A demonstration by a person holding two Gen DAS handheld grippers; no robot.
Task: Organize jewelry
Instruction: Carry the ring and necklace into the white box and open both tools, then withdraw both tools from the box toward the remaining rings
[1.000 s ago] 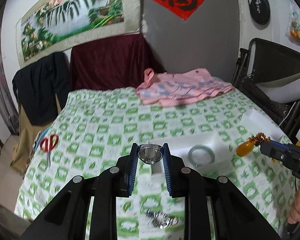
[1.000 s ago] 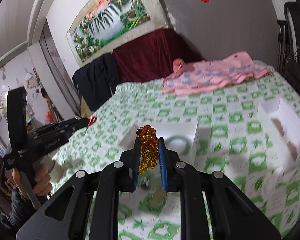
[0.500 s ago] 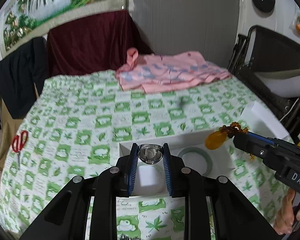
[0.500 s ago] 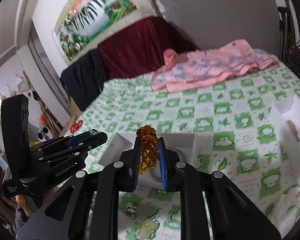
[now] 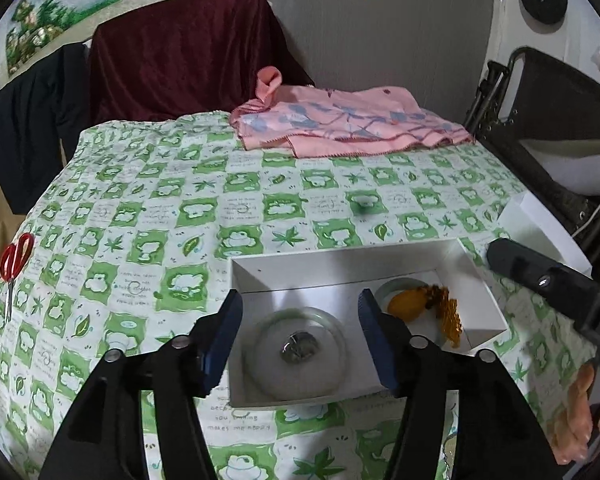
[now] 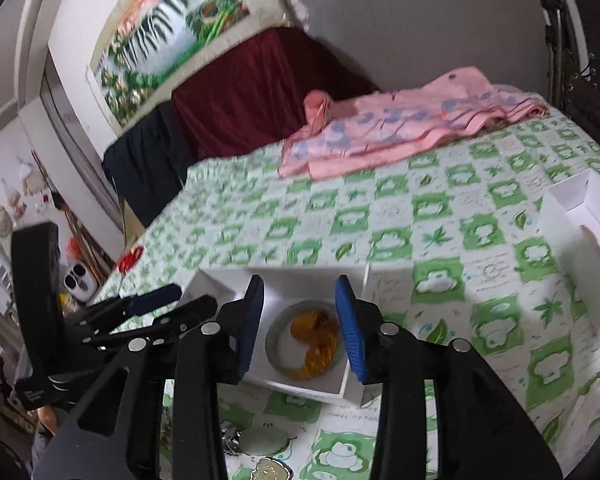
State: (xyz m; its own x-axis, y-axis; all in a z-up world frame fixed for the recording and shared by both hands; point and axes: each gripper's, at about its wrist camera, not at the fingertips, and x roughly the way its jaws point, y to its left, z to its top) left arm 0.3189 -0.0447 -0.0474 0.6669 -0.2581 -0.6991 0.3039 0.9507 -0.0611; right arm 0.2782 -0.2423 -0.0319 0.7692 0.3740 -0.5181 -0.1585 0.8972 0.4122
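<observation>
1. A bed spread with a green-and-white checked sheet is the work surface. A pink cloth lies folded at its far end, well clear of the work, and red scissors lie near the left edge.
2. A white box sits open on the sheet close to the person, so that both tools can reach into it from above.
3. The left gripper hangs over the box's left part with its fingers spread wide and empty. Below it a small silver piece lies inside a pale bangle, which suggests it was let go there.
4. The right gripper is likewise released and holds nothing. The amber bead bracelet lies inside a second pale bangle in the box's right part.
5. More trinkets wait on the sheet just in front of the box, probably next to be sorted.
6. A second white box stands open well to the right.
</observation>
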